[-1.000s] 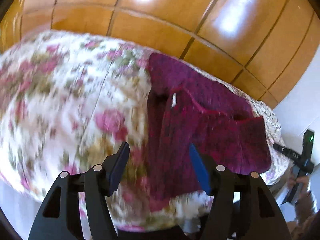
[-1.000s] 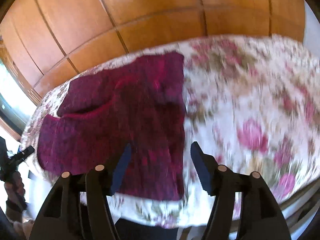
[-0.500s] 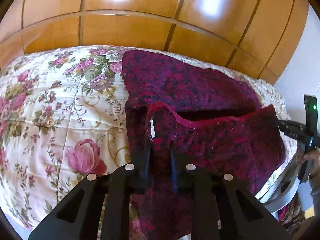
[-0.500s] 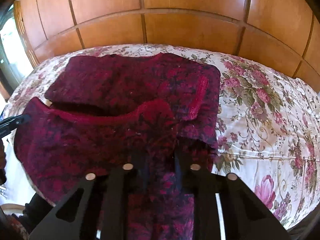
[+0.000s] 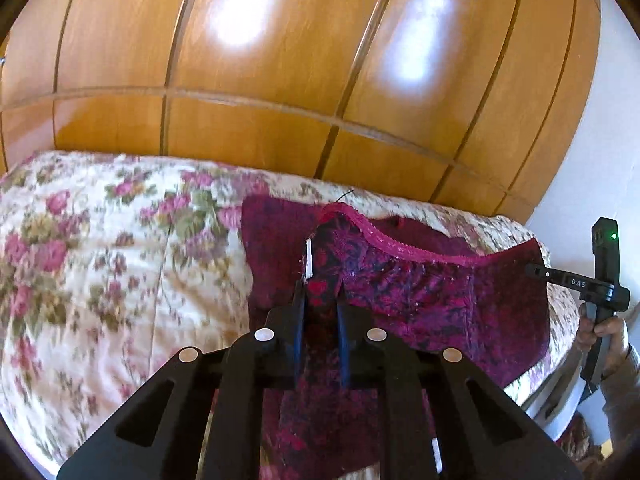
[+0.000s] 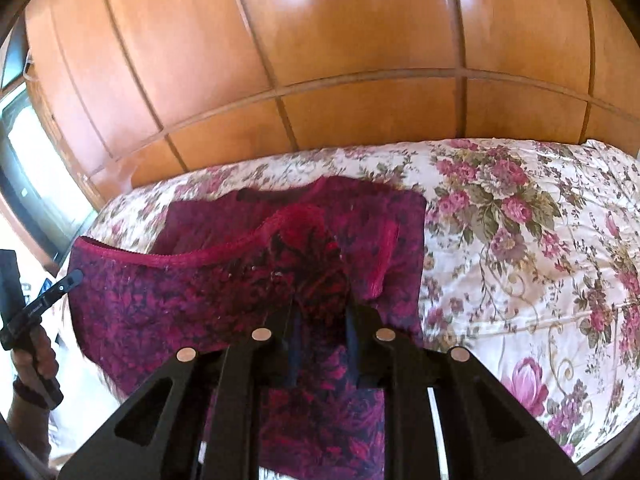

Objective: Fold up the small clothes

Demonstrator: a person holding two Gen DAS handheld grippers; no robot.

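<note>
A dark magenta patterned garment (image 5: 432, 292) with a red hem lies partly on the floral bed cover. My left gripper (image 5: 319, 300) is shut on one corner of its near edge and holds it raised. My right gripper (image 6: 320, 304) is shut on the other corner of the garment (image 6: 180, 300). The lifted edge hangs stretched between the two grippers. The far part of the garment still rests on the bed. The right gripper also shows at the right edge of the left wrist view (image 5: 576, 280), and the left gripper at the left edge of the right wrist view (image 6: 44, 300).
The bed cover (image 5: 100, 260) is white with pink roses and spreads wide on both sides (image 6: 540, 260). A wooden panelled wardrobe (image 5: 280, 80) stands just behind the bed. A white wall (image 5: 608, 140) is at the right. A window (image 6: 24, 152) is at the left.
Both grippers went from open above the garment to shut on its near corners. They have since lifted that edge up and toward the far side of the bed.
</note>
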